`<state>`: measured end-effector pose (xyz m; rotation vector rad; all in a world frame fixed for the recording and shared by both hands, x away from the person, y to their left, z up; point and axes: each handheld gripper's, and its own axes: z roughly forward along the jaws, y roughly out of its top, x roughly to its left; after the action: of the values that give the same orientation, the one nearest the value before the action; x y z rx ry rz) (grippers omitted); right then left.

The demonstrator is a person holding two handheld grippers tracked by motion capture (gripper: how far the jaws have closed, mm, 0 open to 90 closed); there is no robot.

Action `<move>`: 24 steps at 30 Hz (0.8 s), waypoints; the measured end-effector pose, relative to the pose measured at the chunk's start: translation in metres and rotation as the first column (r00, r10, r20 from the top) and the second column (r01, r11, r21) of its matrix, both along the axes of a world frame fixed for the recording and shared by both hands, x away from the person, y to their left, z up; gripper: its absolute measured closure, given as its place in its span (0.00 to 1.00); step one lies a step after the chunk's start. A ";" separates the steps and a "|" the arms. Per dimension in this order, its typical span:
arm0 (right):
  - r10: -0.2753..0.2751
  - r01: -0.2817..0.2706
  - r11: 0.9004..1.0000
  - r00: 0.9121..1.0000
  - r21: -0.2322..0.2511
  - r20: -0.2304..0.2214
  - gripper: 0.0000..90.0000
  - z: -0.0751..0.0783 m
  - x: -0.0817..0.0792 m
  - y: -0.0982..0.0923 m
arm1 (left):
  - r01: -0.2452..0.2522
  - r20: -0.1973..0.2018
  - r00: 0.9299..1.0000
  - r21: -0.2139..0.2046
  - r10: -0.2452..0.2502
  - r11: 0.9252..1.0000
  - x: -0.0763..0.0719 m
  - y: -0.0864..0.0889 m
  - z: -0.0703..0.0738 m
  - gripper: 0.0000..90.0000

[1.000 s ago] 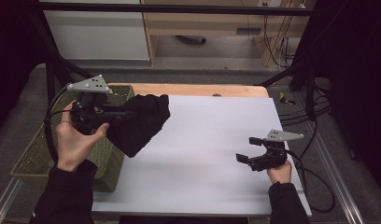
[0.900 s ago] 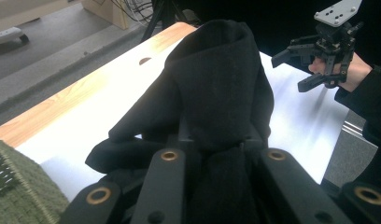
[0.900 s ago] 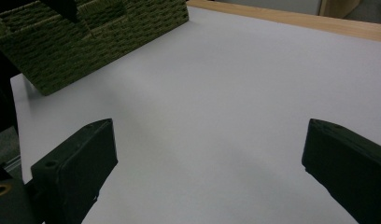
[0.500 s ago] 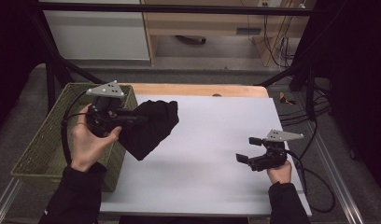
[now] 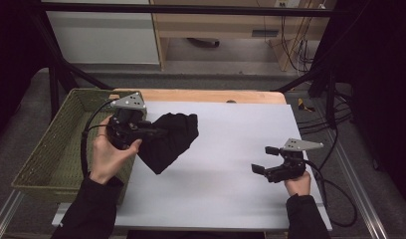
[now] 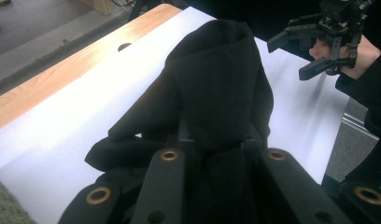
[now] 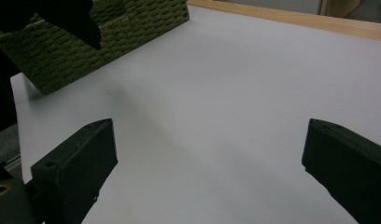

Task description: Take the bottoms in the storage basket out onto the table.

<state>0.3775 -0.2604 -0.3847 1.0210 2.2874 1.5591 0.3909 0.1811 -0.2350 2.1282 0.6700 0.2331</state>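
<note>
1. The left tool [image 5: 158, 132] was clamped on a black cloth [image 5: 168, 142], its jaws pressed together on a bunched fold; in the left gripper view the cloth [image 6: 216, 93] rose from between the jaws and draped forward.
2. The cloth hung from the left tool over the left part of the white bench [image 5: 226, 199], just beside the green woven basket [image 5: 51, 149]. Whether its lower tip touched the bench could not be told.
3. The right tool [image 5: 263, 159] rested low over the right side of the bench, well apart from the cloth. Its jaws stood wide apart with nothing between them, only bare bench [image 7: 216, 116] beneath.
4. The basket's corner [image 7: 109, 37] showed in the right gripper view.
5. No brand, label or writing could be read.
</note>
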 end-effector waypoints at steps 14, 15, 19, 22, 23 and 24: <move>0.003 -0.003 1.000 1.000 -0.002 -0.001 0.04 0.000 0.000 0.001 | 0.017 -0.025 1.000 0.018 -0.016 1.000 0.008 -0.021 -0.023 0.87; 0.003 -0.003 1.000 1.000 -0.001 -0.001 0.04 0.000 0.000 0.000 | 0.017 -0.026 1.000 0.019 -0.016 1.000 0.009 -0.023 -0.025 0.87; 0.004 -0.004 1.000 1.000 -0.001 0.000 0.04 0.000 0.000 0.001 | 0.022 -0.033 0.999 0.020 -0.021 1.000 0.011 -0.027 -0.030 0.87; 0.003 -0.003 1.000 1.000 0.000 0.002 0.04 0.000 0.000 0.000 | 0.024 -0.037 0.999 0.022 -0.023 0.999 0.013 -0.030 -0.034 0.87; 0.003 -0.003 1.000 1.000 0.000 0.002 0.04 0.000 0.000 0.000 | 0.025 -0.038 0.999 0.025 -0.024 0.999 0.013 -0.031 -0.036 0.87; 0.003 -0.003 1.000 1.000 0.001 0.002 0.04 0.000 0.000 0.000 | 0.024 -0.040 0.999 0.025 -0.023 0.999 0.014 -0.033 -0.037 0.87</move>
<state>0.3773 -0.2603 -0.3845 1.0160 2.2885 1.5613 0.4050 0.1486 -0.2724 2.1684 0.6685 0.1878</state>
